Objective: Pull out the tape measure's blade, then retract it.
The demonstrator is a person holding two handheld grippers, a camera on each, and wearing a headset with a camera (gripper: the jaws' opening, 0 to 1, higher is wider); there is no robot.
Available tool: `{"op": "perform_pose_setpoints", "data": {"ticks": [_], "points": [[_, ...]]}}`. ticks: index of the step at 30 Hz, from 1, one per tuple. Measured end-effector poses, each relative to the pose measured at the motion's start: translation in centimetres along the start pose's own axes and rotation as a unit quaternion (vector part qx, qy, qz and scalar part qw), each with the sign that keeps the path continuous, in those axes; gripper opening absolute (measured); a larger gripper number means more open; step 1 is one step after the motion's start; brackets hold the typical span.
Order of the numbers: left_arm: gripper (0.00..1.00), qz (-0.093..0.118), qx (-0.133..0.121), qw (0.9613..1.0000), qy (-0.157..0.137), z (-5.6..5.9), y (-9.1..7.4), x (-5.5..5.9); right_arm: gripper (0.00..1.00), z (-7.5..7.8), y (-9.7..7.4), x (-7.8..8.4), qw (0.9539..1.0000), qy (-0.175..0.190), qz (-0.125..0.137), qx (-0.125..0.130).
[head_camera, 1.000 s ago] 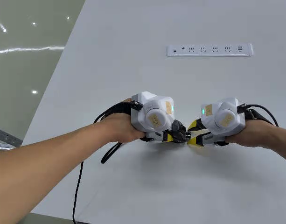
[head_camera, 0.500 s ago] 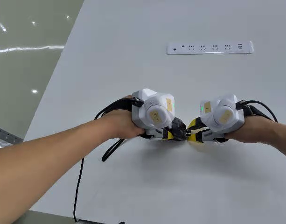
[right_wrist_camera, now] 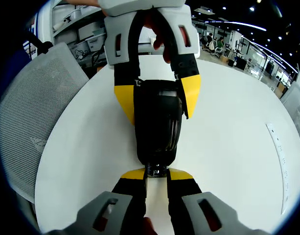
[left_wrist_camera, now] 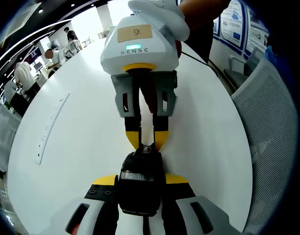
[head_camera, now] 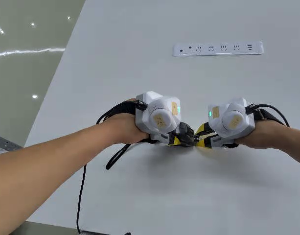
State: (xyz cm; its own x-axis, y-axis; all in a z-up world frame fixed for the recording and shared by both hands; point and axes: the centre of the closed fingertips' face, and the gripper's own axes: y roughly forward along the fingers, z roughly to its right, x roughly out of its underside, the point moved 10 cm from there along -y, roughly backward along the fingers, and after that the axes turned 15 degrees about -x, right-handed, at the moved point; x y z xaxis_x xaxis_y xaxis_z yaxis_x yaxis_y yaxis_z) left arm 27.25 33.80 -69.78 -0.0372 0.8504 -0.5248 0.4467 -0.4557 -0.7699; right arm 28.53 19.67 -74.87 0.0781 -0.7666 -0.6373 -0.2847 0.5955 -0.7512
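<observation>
The tape measure (right_wrist_camera: 157, 117) was held just above the worktop (head_camera: 140, 58), its black case clamped between the jaws of the left gripper (left_wrist_camera: 140, 178). The right gripper (right_wrist_camera: 158, 175) met it nose to nose, jaws pinched together on the hook (right_wrist_camera: 157, 170) at the case's mouth. With the two grippers almost touching and hardly any blade showing between them, the task looked to be at its very start: both grips appeared set, while the pull-out and the retraction were both left to do.
</observation>
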Motion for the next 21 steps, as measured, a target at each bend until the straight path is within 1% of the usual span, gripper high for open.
{"op": "perform_pose_setpoints", "data": {"ticks": [13, 16, 21], "points": [[0.29, 0.001, 0.002, 1.0, 0.004, 0.0, 0.0, 0.0, 0.11, -0.1, -0.1, 0.2, 1.0, -0.003, 0.001, 0.002], [0.29, 0.002, 0.002, 1.0, 0.003, 0.0, -0.1, 0.0, 0.11, 0.0, -0.3, 0.5, 0.9999, 0.008, 0.004, -0.004], [0.29, 0.002, 0.001, 1.0, 0.0, 0.0, 0.0, 0.0, 0.11, -0.2, -0.9, 1.2, 0.9999, 0.01, 0.003, -0.003]]}}
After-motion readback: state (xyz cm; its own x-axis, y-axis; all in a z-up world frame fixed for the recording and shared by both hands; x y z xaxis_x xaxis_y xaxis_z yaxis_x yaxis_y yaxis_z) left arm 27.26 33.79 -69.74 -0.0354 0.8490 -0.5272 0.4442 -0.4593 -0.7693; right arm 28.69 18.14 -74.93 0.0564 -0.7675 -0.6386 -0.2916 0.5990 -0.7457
